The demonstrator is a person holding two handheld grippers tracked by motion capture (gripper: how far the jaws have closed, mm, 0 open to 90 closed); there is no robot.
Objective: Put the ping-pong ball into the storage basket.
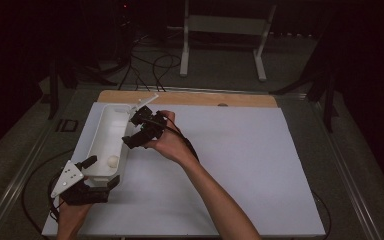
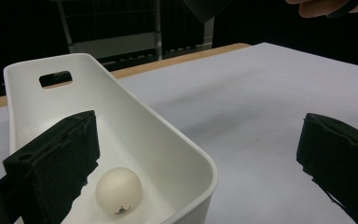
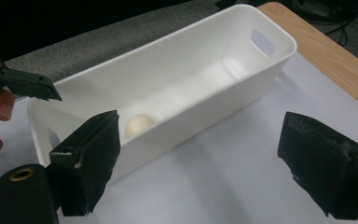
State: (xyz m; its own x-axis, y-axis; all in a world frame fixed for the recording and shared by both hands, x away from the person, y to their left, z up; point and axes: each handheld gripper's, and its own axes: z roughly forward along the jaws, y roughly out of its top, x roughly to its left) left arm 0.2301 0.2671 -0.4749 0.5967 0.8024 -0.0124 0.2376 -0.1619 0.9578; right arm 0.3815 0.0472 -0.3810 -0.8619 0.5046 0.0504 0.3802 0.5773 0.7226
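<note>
Since the ball (image 1: 112,160) sits at the near end of the white bin (image 1: 105,131), the left gripper (image 1: 99,172) is the closer one: jaws apart, straddling the bin's near end wall, one jaw inside right by the ball. Bin's long axis runs front-to-back along the counter's (image 1: 240,150) left edge. Right gripper (image 1: 139,129) hovers over the bin's right rim mid-length, jaws apart, holding nothing. Left gripper view shows a small print on the ball (image 2: 119,190); right gripper view shows the far-end handle slot (image 3: 262,42) instead.
</note>
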